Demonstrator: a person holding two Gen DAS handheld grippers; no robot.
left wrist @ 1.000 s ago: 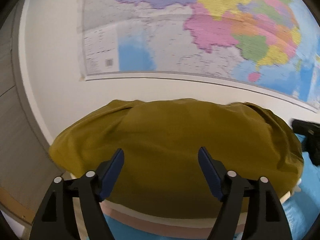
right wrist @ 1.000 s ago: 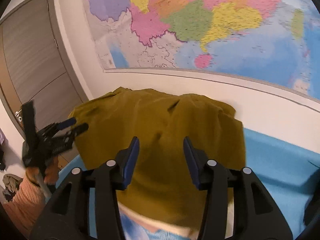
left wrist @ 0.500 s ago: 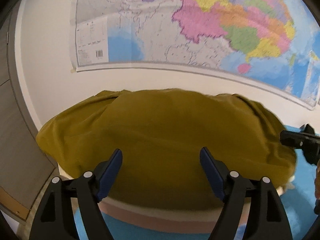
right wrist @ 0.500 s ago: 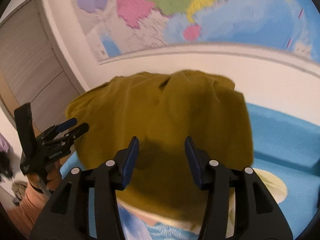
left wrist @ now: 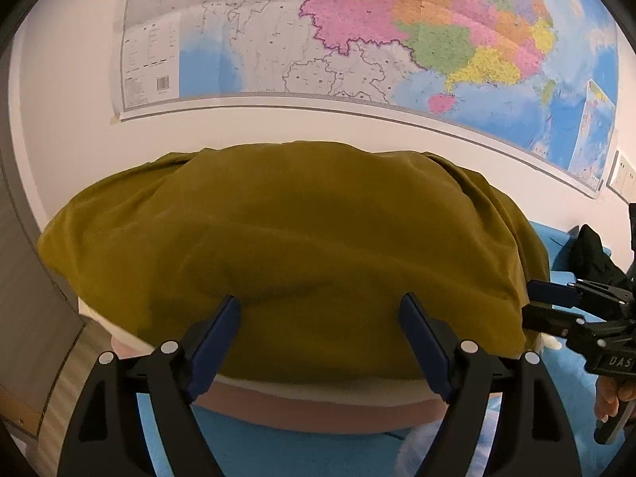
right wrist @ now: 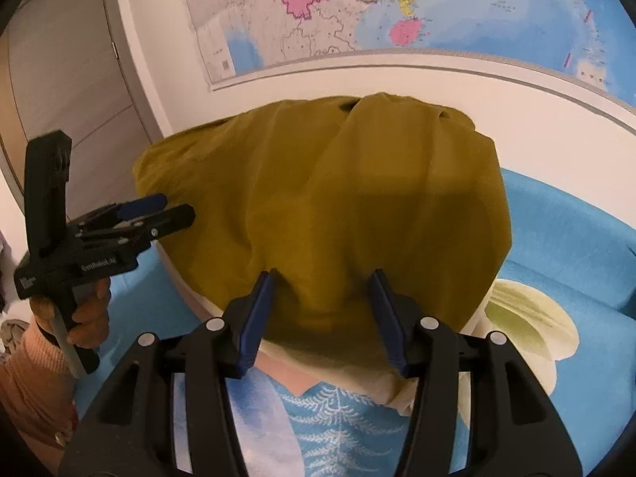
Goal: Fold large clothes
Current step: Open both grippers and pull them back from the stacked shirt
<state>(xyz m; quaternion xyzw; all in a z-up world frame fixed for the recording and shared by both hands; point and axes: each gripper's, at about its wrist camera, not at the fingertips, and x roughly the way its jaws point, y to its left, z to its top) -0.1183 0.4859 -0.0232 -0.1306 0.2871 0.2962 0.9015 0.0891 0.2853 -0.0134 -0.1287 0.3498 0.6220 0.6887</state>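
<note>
A mustard garment [left wrist: 294,246] lies heaped on a pale pillow [right wrist: 389,381] on the blue bed, under a wall map [left wrist: 357,31]. Both grippers, left [left wrist: 320,314] and right [right wrist: 322,282], have dropped closer than a second ago (jaws apart, gripping nothing). Next, probably: pinch the near hem.

Mustard garment [left wrist: 302,238] covers most of the cream pad [left wrist: 318,391] under it; only the near rim shows. Can't tell if it's a shirt or trousers. Wall map [left wrist: 357,31] is cut off by the frame's top and right edges, labels too small to read. Dark item [left wrist: 594,254] at right: unidentifiable.
</note>
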